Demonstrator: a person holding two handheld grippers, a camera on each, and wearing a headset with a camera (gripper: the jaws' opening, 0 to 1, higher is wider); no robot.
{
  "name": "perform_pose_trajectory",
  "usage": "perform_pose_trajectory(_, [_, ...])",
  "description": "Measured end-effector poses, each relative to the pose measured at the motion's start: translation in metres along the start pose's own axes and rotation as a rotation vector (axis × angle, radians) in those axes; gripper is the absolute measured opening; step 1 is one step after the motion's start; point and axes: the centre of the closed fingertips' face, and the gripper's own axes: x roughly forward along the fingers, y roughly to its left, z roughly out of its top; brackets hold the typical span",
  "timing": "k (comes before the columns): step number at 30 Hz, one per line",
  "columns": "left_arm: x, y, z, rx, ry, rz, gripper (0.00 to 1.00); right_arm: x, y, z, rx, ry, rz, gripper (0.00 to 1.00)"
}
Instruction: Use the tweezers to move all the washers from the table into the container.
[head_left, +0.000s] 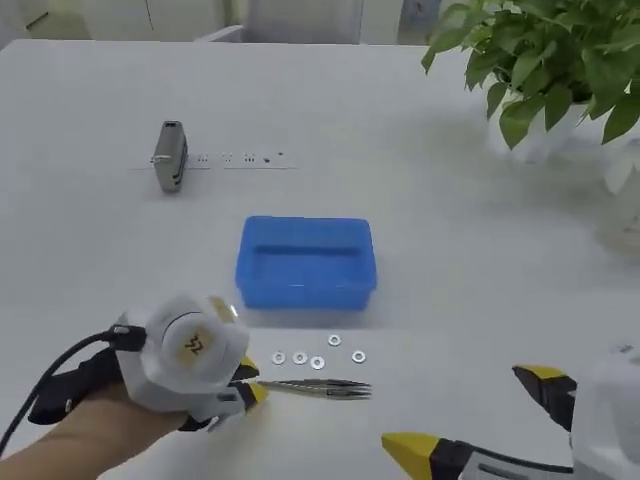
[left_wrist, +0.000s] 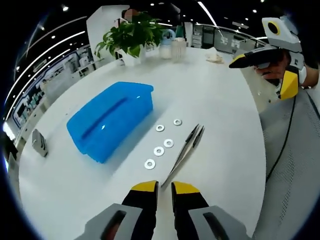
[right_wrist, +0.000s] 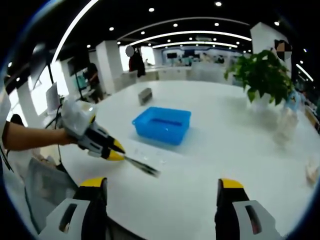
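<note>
The left gripper is clamped on the rear end of the tweezers, jaws nearly together. In the left gripper view its yellow tips pinch the tweezers, which run forward over the table. Whether the points touch the table I cannot tell.

Five washers lie loose on the table, between the tweezers and the container. Four sit in a rough row and one is a little nearer the container. In the left gripper view the washers lie just left of the tweezers, apart from them. The blue container sits just beyond the washers.

The right gripper hangs low at the right, well apart from the washers, jaws spread wide and holding nothing. Its own view shows the same wide gap, with the left gripper, the tweezers and the container beyond.

A grey device stands well behind the container, and a plant is at the far right corner
</note>
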Motion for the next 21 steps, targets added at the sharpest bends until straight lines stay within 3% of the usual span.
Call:
perform_pose_trajectory(6, [0.003, -0.01, 0.0, 0.07, 0.019, -0.05, 0.0, 0.0, 0.0, 0.0, -0.004, 0.005, 0.001, 0.89])
perform_pose_trajectory(11, [0.0, -0.019, -0.003, 0.126, 0.034, -0.08, 0.0, 0.001, 0.004, -0.002, -0.022, 0.017, 0.007, 0.88])
perform_pose_trajectory(14, [-0.006, -0.024, 0.002, 0.167, 0.022, -0.079, 0.0, 0.002, 0.008, -0.002, -0.04, 0.022, 0.021, 0.87])
perform_pose_trajectory(17, [-0.015, -0.023, 0.01, 0.141, 0.003, -0.053, 0.0, 0.004, 0.017, -0.002, -0.066, 0.032, 0.05, 0.83])
perform_pose_trajectory(19, [-0.024, -0.026, 0.015, 0.144, -0.01, -0.055, 0.0, 0.007, 0.025, -0.002, -0.106, 0.039, 0.08, 0.8])
perform_pose_trajectory(21, [-0.033, -0.029, 0.023, 0.15, -0.039, -0.04, 0.0, 0.009, 0.037, -0.002, -0.159, 0.05, 0.132, 0.71])
